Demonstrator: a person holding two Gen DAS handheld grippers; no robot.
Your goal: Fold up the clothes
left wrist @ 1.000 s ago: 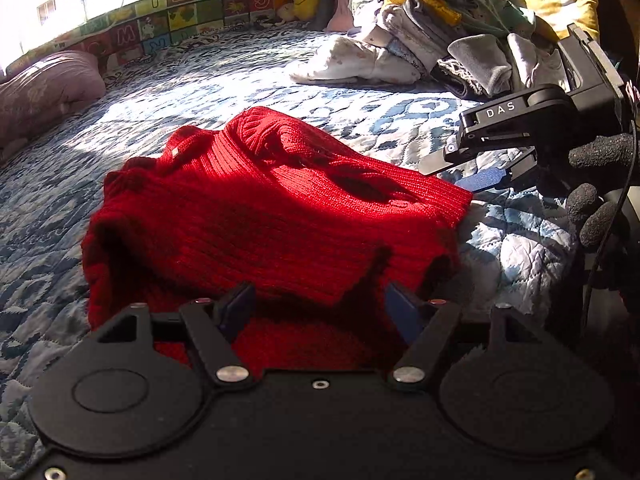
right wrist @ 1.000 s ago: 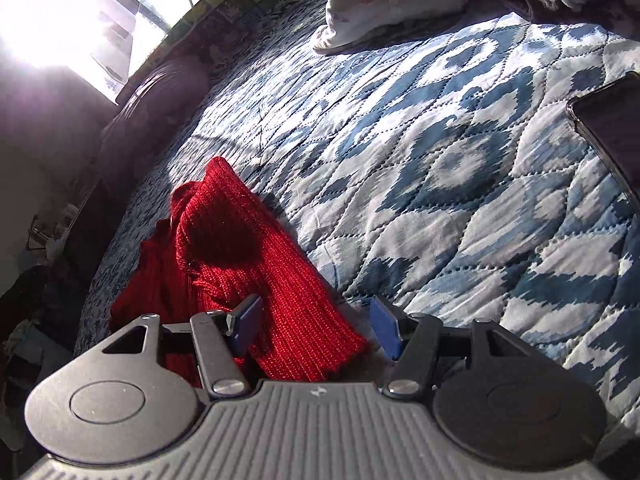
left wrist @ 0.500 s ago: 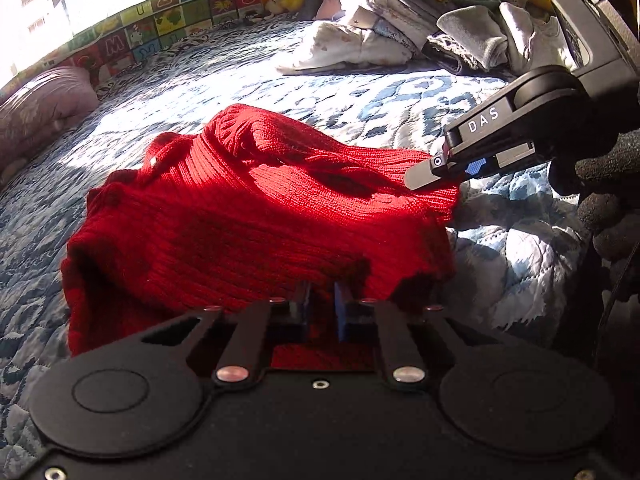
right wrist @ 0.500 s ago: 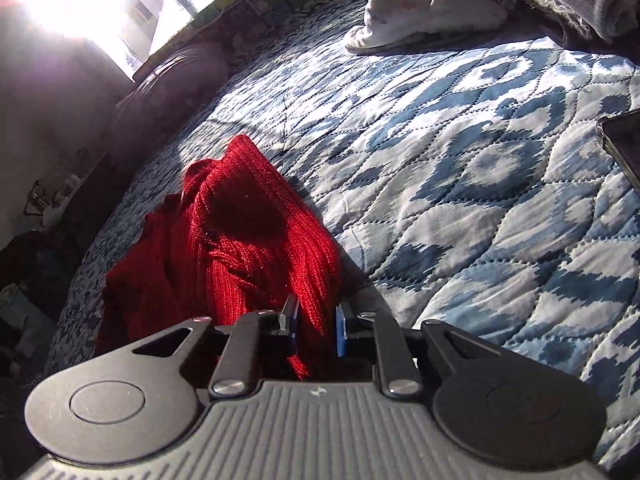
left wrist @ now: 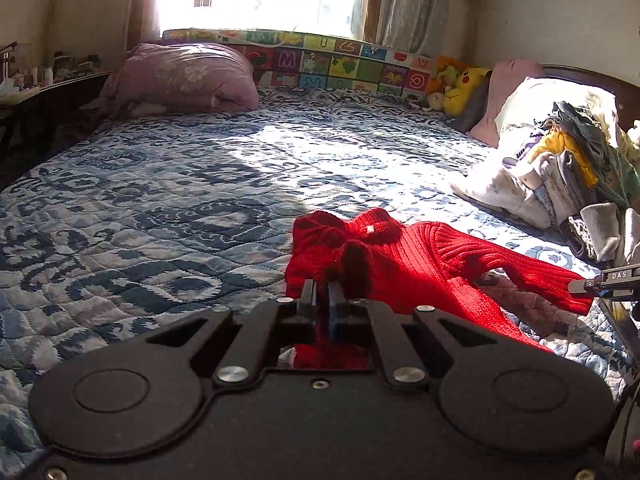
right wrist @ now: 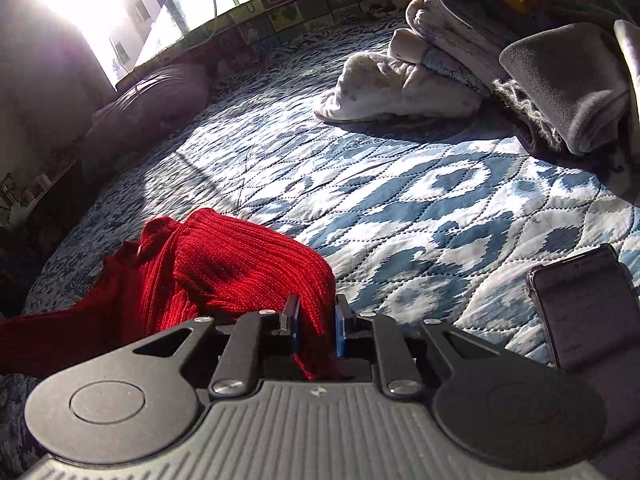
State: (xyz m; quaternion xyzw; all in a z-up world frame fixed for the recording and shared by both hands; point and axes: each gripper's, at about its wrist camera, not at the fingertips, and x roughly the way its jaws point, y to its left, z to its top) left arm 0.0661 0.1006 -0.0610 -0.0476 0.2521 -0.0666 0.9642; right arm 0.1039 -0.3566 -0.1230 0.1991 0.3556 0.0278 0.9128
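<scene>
A red ribbed knit sweater (left wrist: 404, 264) is held up off the blue patterned quilt (left wrist: 180, 200), stretched between both grippers. My left gripper (left wrist: 320, 300) is shut on one part of its edge near the lower middle of the left wrist view. At the right edge of that view, the other gripper's tip (left wrist: 588, 285) pinches the far corner. In the right wrist view my right gripper (right wrist: 315, 322) is shut on a bunched fold of the sweater (right wrist: 224, 268), which trails off to the left. The grasped edges are hidden between the fingers.
A heap of unfolded clothes (left wrist: 568, 176) sits at the right of the bed, also seen as the heap (right wrist: 500, 52) in the right wrist view. A dark phone (right wrist: 580, 300) lies on the quilt. A purple pillow (left wrist: 180, 80) and plush toys (left wrist: 460, 84) line the far side.
Both grippers went from open to shut on the sweater's edge, then rose and pulled apart, so the sweater now hangs stretched above the quilt instead of lying crumpled on it.
</scene>
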